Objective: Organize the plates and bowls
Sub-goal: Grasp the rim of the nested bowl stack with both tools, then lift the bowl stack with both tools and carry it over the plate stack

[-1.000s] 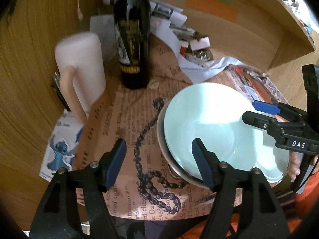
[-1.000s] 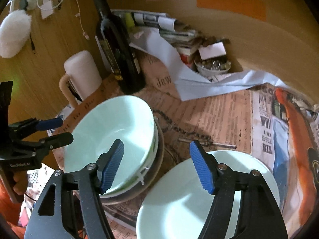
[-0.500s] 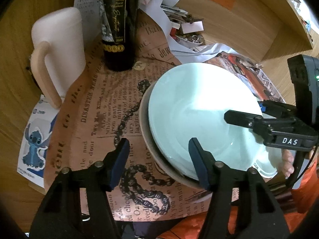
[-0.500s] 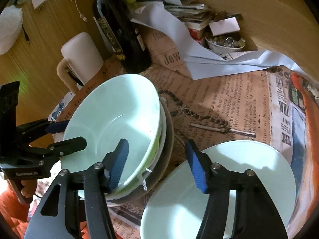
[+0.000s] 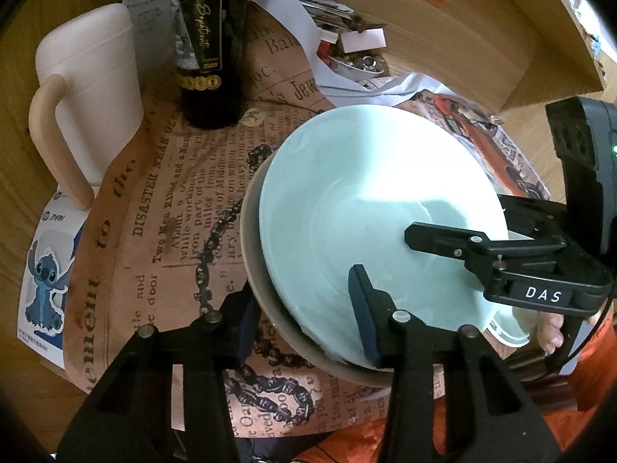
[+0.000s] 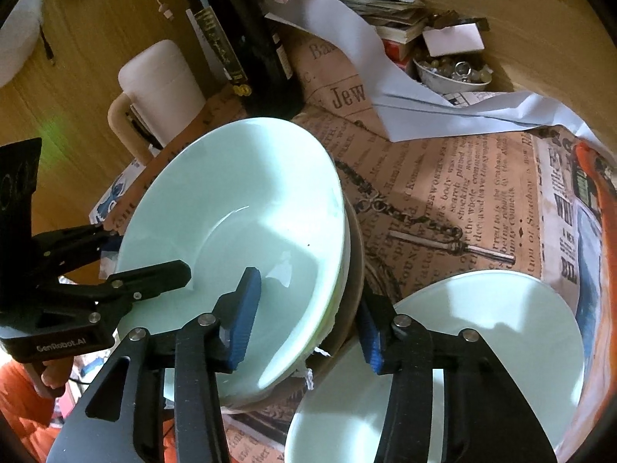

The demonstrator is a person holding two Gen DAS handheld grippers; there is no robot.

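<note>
Left gripper (image 5: 304,320): fingers wide apart, straddling the near rim of the stack; one finger over the pale green bowl (image 5: 370,208), the other outside the brown bowl (image 5: 254,270) beneath. Nothing clamped.

Right gripper (image 6: 308,320): fingers wide apart, astride the stack's rim; left finger (image 6: 241,320) inside the green bowl, right finger between the stack and the plate (image 6: 501,332). Nothing clamped.

Bottle (image 5: 210,38) and mug (image 5: 92,88) stand beyond the left fingers.
</note>
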